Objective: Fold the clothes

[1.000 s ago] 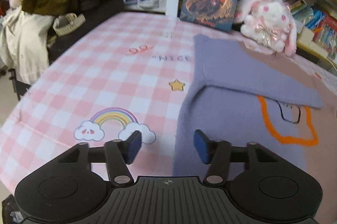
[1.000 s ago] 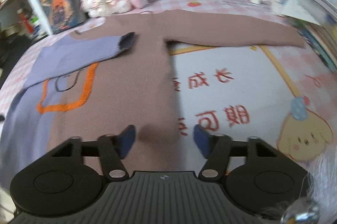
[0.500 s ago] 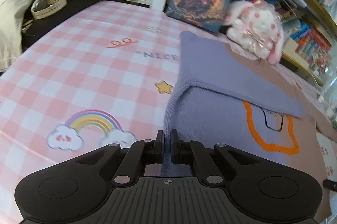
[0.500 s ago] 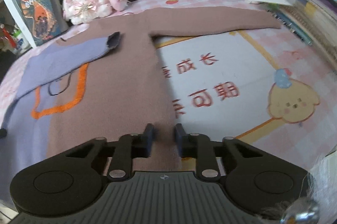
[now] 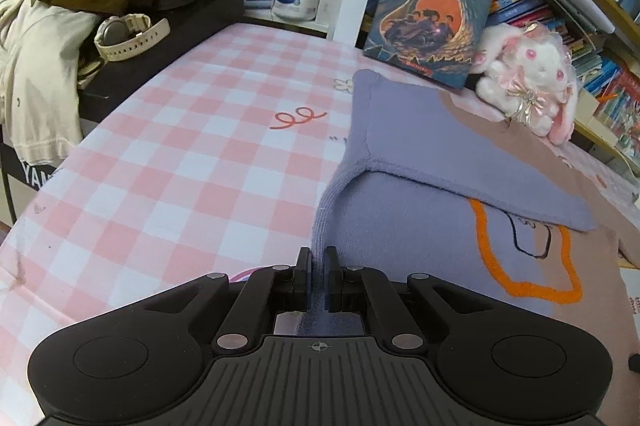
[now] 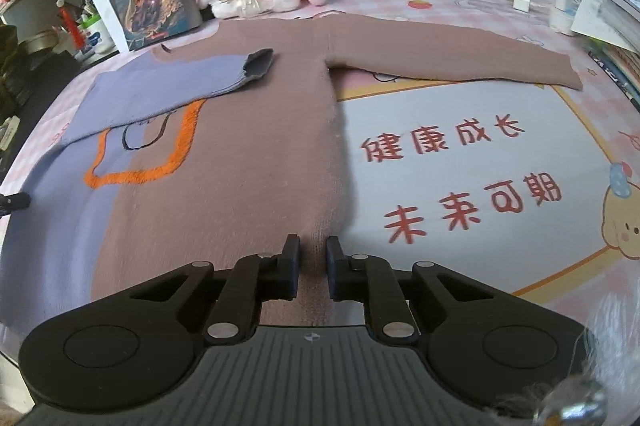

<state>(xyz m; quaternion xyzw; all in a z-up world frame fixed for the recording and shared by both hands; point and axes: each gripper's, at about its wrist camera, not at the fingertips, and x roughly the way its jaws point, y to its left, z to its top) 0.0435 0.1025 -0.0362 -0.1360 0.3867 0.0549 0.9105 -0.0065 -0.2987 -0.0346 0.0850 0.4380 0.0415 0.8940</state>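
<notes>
Left wrist view: the left gripper (image 5: 318, 278) has its fingers pressed together on the lilac side edge of the sweater (image 5: 420, 226), a thin ridge of knit pinched up between the pads near the hem. Toward twelve o'clock that edge rises to the lilac sleeve (image 5: 440, 153), which lies folded across the chest, and beyond it at one o'clock stand a book (image 5: 432, 9) and a plush bunny (image 5: 532, 77). At ten o'clock lies the bare pink checked tablecloth (image 5: 180, 153). In the right wrist view the right gripper (image 6: 313, 268) is closing on the brown side edge of the sweater (image 6: 240, 153); a fold of fabric sits between the pads, apparently already caught. The brown sleeve (image 6: 452, 61) lies stretched out flat toward one o'clock, not yet folded in. The garment lies face up across the table's middle. It looks like a soft, light, fuzzy knit that will sag and stretch rather than hold shape, so gripping both lower corners and moving them evenly should keep the fold square; a shallow pinch could slip off.
</notes>
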